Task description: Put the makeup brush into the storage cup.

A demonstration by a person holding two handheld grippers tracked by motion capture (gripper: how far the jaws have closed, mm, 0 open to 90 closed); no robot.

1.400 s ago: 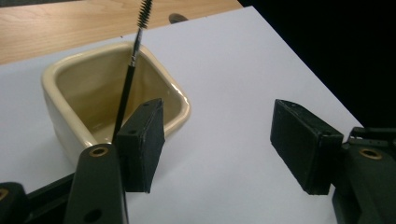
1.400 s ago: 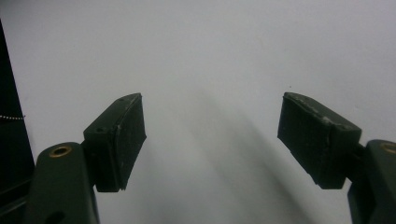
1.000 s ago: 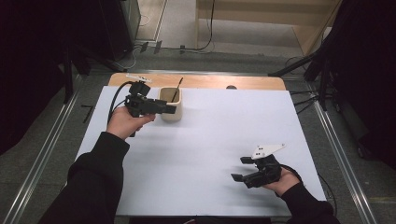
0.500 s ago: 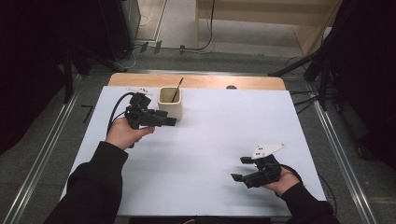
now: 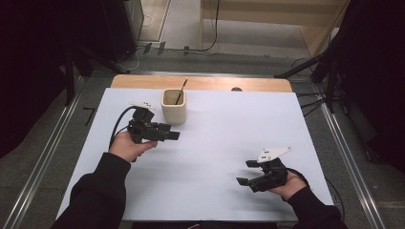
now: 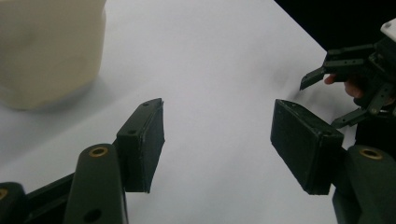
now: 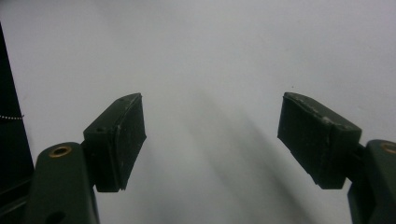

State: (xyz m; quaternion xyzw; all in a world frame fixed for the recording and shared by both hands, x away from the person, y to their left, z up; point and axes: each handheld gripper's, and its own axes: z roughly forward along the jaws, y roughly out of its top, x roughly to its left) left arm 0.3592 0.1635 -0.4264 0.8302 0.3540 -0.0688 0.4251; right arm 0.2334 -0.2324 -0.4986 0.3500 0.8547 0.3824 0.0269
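Observation:
A cream cup (image 5: 173, 106) stands upright at the back of the white table (image 5: 219, 138), with a thin dark stick (image 5: 180, 91) leaning inside it. My left gripper (image 5: 169, 131) hovers just in front and to the left of the cup, open and empty. In the left gripper view the cup (image 6: 49, 44) fills the upper left, beside the spread jaws of that gripper (image 6: 217, 140). My right gripper (image 5: 246, 172) rests low near the table's front right, open, holding nothing. Its own view shows that gripper (image 7: 210, 135) with wide jaws over bare white surface.
A wooden strip (image 5: 200, 82) runs along the table's far edge. Metal rails (image 5: 346, 152) flank both sides, with cables and dark stands on the floor behind. The other hand's gripper (image 6: 359, 77) appears far off in the left gripper view.
My left gripper has drawn back from the cup toward the front of the table and now points right. The right gripper has stayed put.

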